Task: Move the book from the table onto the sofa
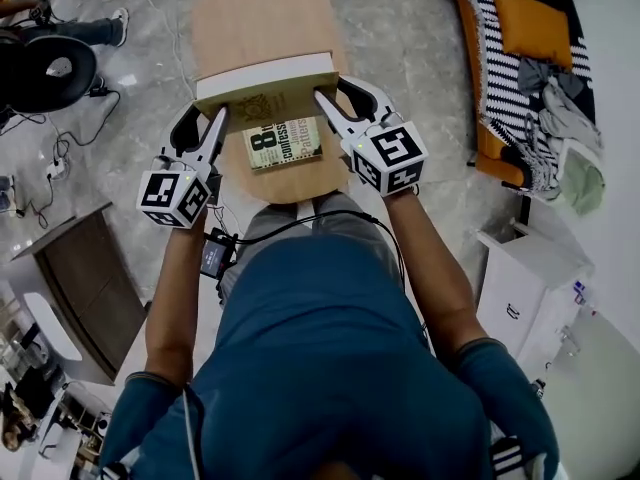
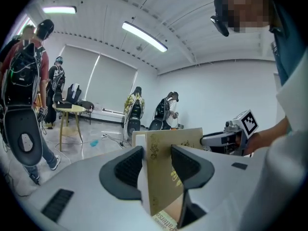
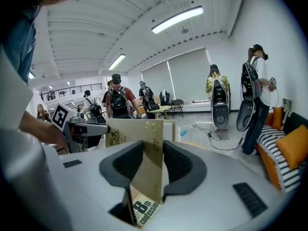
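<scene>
Left gripper point(image 1: 216, 118): clamped on the book's point(image 1: 268, 92) left edge; in the left gripper view both dark pads press the tan cover.
Right gripper point(image 1: 326, 100): clamped on the book's right edge; in the right gripper view the cover sits pinched between the pads.
Book: carried by the 2 grippers, 1 at each side, in front of the person. White page block faces away, tan cover faces the head camera, and the printed "8th confession" panel hangs at the near, lower end.
Book vs table point(image 1: 258, 18): seen from the head, the book overlaps the near end of the oval wooden top; no contact can be made out.
Sofa point(image 1: 478, 28): upper right, well apart from the book, under a black-and-white striped cover.
On sofa: orange cushion point(image 1: 532, 26), loose clothes point(image 1: 560, 108).
White cabinet point(image 1: 530, 288): on the floor at the right, nearer the person than the sofa.
Background: several people stand in the room, in both gripper views.
</scene>
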`<state>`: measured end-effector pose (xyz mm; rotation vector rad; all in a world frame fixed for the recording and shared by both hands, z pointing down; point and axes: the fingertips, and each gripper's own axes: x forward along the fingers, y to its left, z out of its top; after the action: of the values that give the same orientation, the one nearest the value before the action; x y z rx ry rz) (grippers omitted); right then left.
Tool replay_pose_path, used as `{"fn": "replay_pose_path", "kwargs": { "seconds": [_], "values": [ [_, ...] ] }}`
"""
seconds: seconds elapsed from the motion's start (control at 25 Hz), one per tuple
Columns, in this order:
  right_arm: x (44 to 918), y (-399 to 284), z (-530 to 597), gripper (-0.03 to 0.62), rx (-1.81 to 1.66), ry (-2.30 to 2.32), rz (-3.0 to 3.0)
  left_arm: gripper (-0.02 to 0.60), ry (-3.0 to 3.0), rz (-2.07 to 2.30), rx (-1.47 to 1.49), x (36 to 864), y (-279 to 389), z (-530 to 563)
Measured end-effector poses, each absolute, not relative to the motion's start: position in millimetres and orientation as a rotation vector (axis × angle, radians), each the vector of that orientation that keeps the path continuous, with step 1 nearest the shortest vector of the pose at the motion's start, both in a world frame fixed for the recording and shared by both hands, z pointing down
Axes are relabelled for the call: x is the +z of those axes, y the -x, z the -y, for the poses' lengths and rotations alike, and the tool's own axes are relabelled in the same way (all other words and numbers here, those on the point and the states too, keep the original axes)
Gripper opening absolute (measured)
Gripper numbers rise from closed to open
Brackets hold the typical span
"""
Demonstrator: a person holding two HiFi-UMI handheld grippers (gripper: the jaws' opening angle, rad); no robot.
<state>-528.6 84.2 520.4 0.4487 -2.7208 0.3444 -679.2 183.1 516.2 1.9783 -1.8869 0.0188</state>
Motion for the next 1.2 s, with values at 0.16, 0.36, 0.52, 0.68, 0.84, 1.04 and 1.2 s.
{"fn": "replay_pose_path", "kwargs": {
  "seconds": [0.16,0.36,0.52,0.68,0.84,1.04,1.2],
  "values": [
    [483,520,-88,0.146,0.298,-0.474,2.779,0.190,-2.047,1.929,0.010,477,672,-185],
    [439,516,-92,0.146,0.196,-0.495,2.844,0.190,-2.111,1.973,-0.017,436,669,-189],
    [408,509,-96,0.144,0.112,-0.505,2.896,0.190,-2.144,2.001,-0.061,410,663,-191],
    [376,504,-104,0.143,0.046,-0.516,2.956,0.190,-2.186,2.035,-0.079,380,657,-199],
    [351,502,-119,0.143,0.020,-0.517,3.006,0.190,-2.235,2.080,-0.087,351,656,-214],
    [315,496,-123,0.141,-0.082,-0.517,3.054,0.190,-2.278,2.128,-0.122,321,650,-219],
    [292,495,-138,0.140,-0.136,-0.513,3.089,0.191,-2.291,2.156,-0.186,302,649,-233]
  ]
}}
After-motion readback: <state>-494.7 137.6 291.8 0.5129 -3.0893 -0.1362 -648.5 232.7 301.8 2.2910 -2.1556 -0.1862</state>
